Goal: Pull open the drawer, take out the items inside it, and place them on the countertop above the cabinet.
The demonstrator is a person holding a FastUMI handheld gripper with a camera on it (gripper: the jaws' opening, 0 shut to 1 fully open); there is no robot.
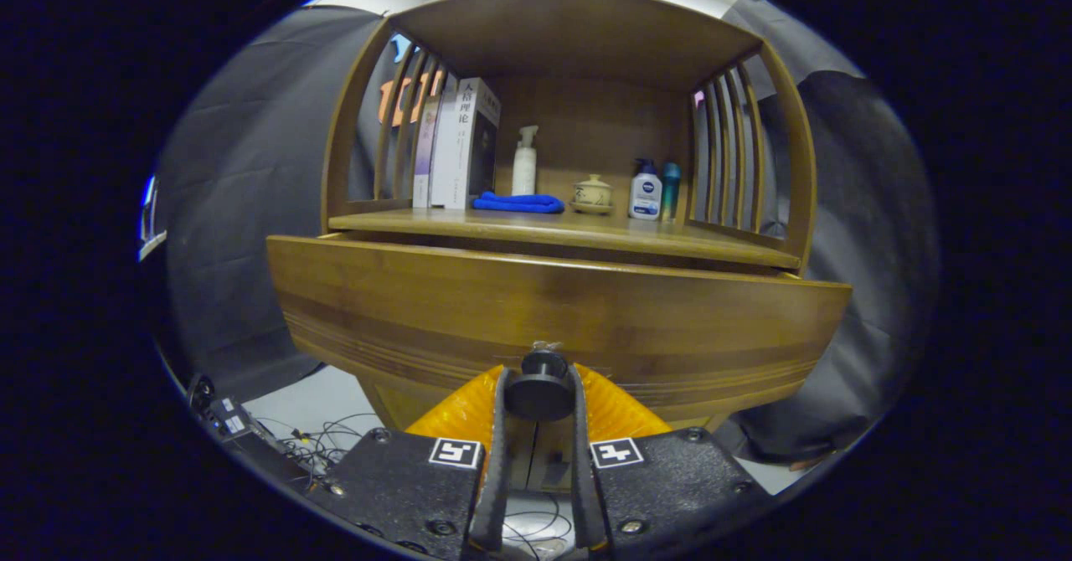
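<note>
A wooden cabinet has a wide drawer front [553, 310] pulled out toward me from under the countertop [553, 230]. My gripper [538, 389] is shut on the drawer's round black knob [538, 387], one orange finger [469, 410] on each side of it. The drawer's inside is hidden behind its front panel. On the countertop stand upright books [456, 146], a white pump bottle [524, 163], a folded blue cloth [517, 203], a small lidded ceramic pot [592, 194], a white and blue pump bottle [645, 193] and a teal bottle [670, 191].
Slatted wooden side rails [737, 146] and a top board enclose the countertop shelf. Cables and a black device [251, 431] lie on the floor left of the cabinet. Black cloth hangs on both sides.
</note>
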